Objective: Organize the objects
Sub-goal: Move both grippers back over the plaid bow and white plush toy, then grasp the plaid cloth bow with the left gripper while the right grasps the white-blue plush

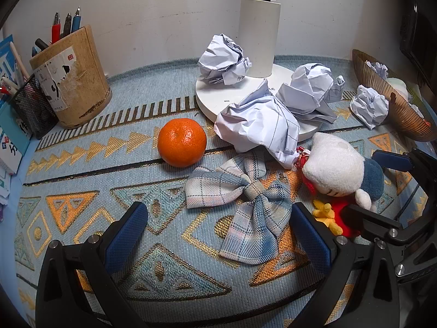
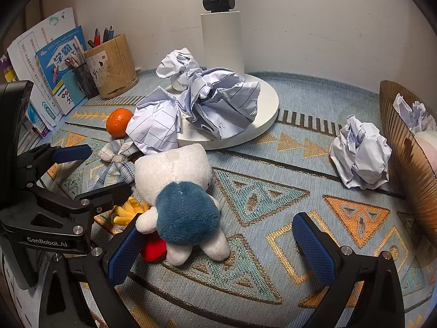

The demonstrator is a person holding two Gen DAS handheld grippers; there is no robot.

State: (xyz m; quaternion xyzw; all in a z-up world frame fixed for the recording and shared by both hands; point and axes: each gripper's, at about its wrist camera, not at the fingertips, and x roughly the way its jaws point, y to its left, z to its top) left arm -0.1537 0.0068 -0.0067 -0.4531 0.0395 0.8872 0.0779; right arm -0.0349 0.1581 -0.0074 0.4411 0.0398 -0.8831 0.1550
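A plaid fabric bow [image 1: 240, 202] lies on the patterned mat, and my left gripper [image 1: 221, 232] stands open just in front of it, its fingers either side of the bow's lower tail. An orange [image 1: 181, 142] sits to the bow's far left. A white and blue plush toy [image 2: 177, 191] lies face down beside the bow. My right gripper [image 2: 221, 248] is open, and its left finger [image 2: 128, 251] rests against the toy's red and white underside. Crumpled sheets of paper [image 1: 259, 125] are heaped on and around the lamp base, and one paper ball [image 2: 360, 153] lies near a bowl.
A white lamp base [image 2: 267, 109] and column stand at the back by the wall. A ribbed brown bowl [image 2: 409, 164] holding paper sits at the right edge. A wooden pen holder [image 1: 73, 82], a mesh pen cup [image 1: 32, 106] and upright books [image 2: 54, 68] fill the left.
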